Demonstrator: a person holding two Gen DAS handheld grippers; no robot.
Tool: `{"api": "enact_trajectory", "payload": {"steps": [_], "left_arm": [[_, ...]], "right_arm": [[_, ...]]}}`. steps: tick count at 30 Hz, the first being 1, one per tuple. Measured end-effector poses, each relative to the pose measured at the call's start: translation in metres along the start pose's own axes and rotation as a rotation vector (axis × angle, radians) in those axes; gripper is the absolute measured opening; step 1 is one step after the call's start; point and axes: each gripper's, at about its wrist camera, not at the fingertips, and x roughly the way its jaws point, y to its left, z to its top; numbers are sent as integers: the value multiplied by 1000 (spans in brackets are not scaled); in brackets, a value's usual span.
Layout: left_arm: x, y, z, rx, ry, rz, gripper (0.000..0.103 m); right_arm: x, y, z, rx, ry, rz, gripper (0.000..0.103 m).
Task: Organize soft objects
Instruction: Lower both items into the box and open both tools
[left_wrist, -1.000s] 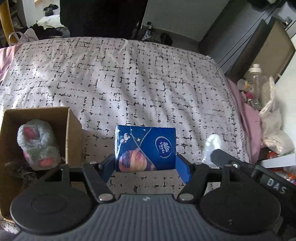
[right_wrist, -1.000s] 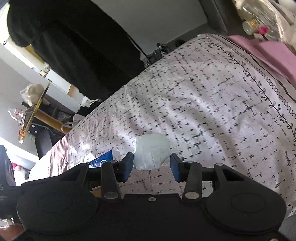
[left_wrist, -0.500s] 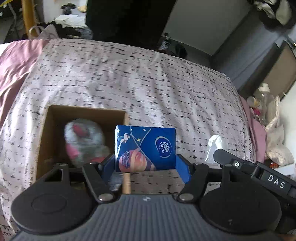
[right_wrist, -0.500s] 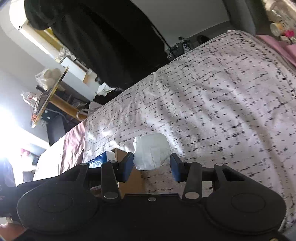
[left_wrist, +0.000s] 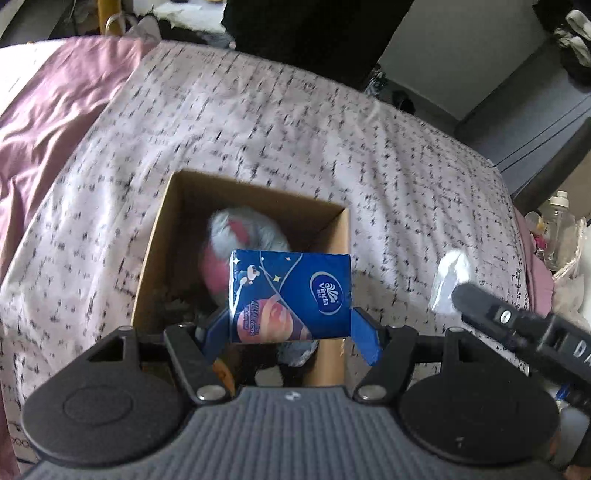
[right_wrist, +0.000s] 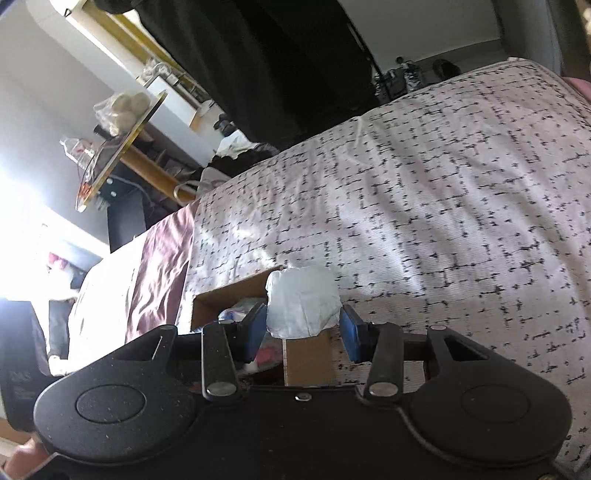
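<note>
My left gripper is shut on a blue Vinda tissue pack and holds it above the open cardboard box on the bed. A grey and pink plush toy lies inside the box. My right gripper is shut on a white soft packet, over the box's right edge. The packet and the right gripper's tip also show in the left wrist view.
The box stands on a white bedspread with black marks. A pink sheet lies at the left. Bottles and bags crowd the right side of the bed. A shelf with clutter stands beyond the bed's left.
Both grippers have moved left with their loads: the box, earlier at the left edge, now lies right under the tissue pack, and it has come into the right wrist view.
</note>
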Motion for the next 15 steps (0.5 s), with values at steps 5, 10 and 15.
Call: {"api": "enact_trajectory", "payload": {"steps": [5,10,15], "left_arm": [[8,15,-4,-28,51,-17,73],[1,32,-1,-66,41,-5,79],[-12,50,1,-123,16,3,79]], "right_arm": [[9,17,-1,-26,20,11,43],[17,37,-3,-60,44,28,43],[28,52,-1,-77,58,26,43]]}}
